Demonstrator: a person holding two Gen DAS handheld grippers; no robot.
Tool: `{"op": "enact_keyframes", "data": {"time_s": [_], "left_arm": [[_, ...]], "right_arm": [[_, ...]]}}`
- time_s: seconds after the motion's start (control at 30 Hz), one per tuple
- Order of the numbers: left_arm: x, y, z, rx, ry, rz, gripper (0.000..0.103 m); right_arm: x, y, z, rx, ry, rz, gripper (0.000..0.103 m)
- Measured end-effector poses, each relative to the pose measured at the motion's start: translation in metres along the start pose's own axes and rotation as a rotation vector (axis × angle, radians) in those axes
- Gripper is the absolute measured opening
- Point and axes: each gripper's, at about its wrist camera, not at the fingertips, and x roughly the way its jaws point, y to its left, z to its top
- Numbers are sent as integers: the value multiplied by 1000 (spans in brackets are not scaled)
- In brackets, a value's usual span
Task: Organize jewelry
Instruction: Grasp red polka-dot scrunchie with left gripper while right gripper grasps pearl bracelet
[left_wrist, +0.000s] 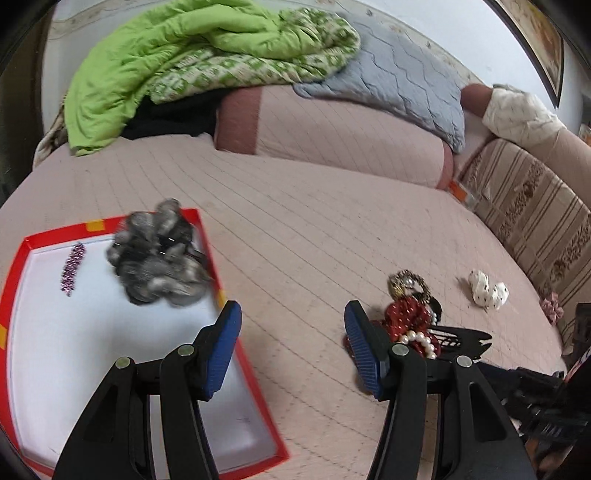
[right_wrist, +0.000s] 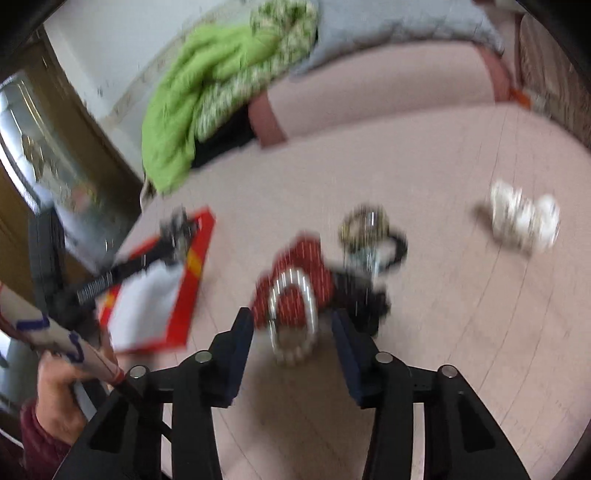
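Observation:
A red-rimmed white tray (left_wrist: 22, 258) lies on the pink bed; it holds a grey fluffy scrunchie (left_wrist: 159, 254) and a purple hair clip (left_wrist: 72, 268). My left gripper (left_wrist: 291, 328) is open and empty, just right of the tray's edge. A pile with a red dotted scrunchie (left_wrist: 404, 314), a pearl bracelet (left_wrist: 419, 339), a gold ring piece (left_wrist: 406, 282) and a black claw clip (left_wrist: 461, 339) lies to its right. My right gripper (right_wrist: 291, 332) is open over the blurred pearl bracelet (right_wrist: 295, 325) and red scrunchie (right_wrist: 299, 266). The tray (right_wrist: 192, 273) shows at left.
A white dotted bow (left_wrist: 487, 290) lies to the right of the pile, also in the right wrist view (right_wrist: 524, 218). A green quilt (left_wrist: 177, 66), a grey pillow (left_wrist: 399, 81) and a pink bolster (left_wrist: 332, 125) lie at the back. A striped sofa edge (left_wrist: 535, 206) is on the right.

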Motion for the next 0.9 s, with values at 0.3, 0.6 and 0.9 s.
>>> {"op": "enact_keyframes", "data": {"time_s": [0.3, 0.6, 0.9], "left_arm": [[21, -19, -5, 84, 72, -25, 57], [27, -31, -13, 116, 122, -113, 57], [62, -70, -22, 109, 210, -119, 57]], "right_arm": [[47, -11, 0, -20, 92, -126, 47], [4, -12, 9, -34, -94, -65, 10], [-48, -23, 15, 13, -312, -10, 11]]}}
